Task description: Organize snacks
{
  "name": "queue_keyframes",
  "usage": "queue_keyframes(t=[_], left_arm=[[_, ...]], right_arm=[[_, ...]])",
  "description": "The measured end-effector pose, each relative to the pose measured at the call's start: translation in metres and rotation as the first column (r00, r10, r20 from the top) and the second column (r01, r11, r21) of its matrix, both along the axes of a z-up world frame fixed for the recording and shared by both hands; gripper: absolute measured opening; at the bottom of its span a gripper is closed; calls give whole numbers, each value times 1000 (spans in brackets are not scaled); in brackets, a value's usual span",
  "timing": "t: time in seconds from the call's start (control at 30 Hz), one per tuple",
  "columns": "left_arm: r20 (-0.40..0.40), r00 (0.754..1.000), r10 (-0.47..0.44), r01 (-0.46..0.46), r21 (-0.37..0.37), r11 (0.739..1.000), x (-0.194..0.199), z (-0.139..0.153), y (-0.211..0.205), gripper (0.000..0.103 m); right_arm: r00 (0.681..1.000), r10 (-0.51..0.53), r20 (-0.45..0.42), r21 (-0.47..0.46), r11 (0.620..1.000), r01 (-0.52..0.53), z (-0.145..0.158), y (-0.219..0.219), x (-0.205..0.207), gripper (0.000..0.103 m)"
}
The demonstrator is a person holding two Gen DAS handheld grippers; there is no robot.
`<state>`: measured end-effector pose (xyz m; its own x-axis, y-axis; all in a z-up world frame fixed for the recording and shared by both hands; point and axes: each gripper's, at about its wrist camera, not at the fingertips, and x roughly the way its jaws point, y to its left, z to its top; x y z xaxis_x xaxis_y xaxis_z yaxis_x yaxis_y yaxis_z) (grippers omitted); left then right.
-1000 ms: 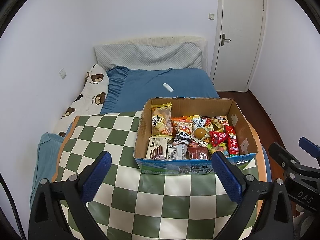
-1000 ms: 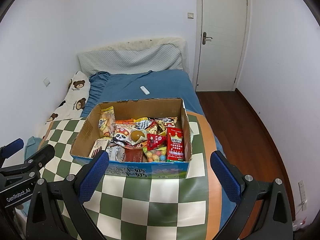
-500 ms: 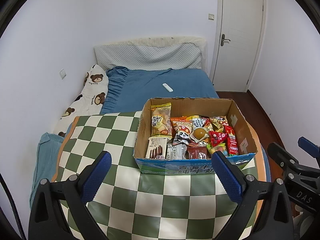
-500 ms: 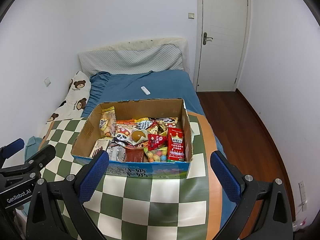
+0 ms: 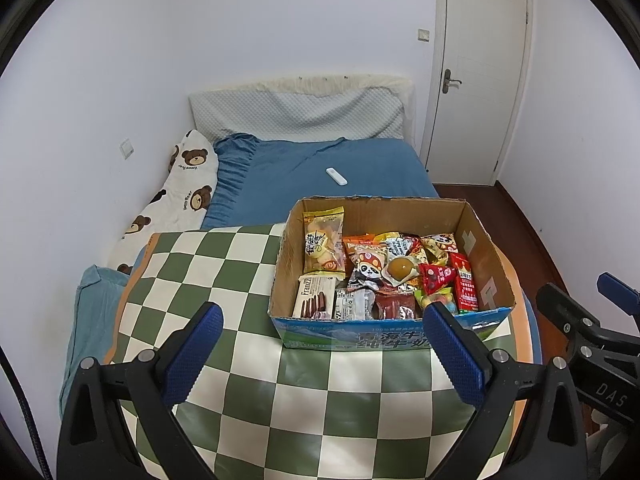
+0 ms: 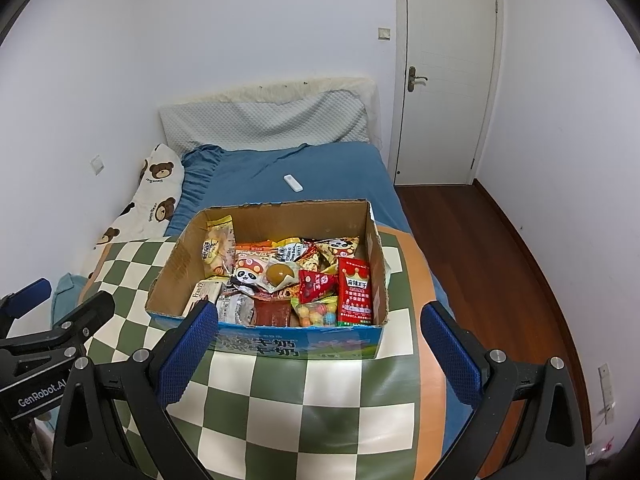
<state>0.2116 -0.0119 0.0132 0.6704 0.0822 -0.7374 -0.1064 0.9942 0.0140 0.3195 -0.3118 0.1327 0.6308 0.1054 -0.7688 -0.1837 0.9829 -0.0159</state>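
Left hand-held gripper (image 5: pixel 318 348) and right hand-held gripper (image 6: pixel 319 346): both spread wide, empty, hovering short of the box; no shift over the last second, so no step shows under way. Checked cloth (image 5: pixel 224 264): green and white, covering the worktop. Cardboard box (image 5: pixel 486 276): on the cloth, snack packets (image 5: pixel 384 276) heaped inside, none outside. Beyond: blue bed (image 5: pixel 304 176) bearing a white remote (image 5: pixel 336 177), bear-print bedding (image 5: pixel 182 196), closed white door (image 5: pixel 480 80).
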Motion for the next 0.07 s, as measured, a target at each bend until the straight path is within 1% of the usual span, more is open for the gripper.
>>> queue_keyframes(t=[0.07], left_arm=[[5,1000,3,-3,-5,1000,-1,1,0,102]], right_arm=[[1000,-1,0,1,1000,1,0,0,0,103]])
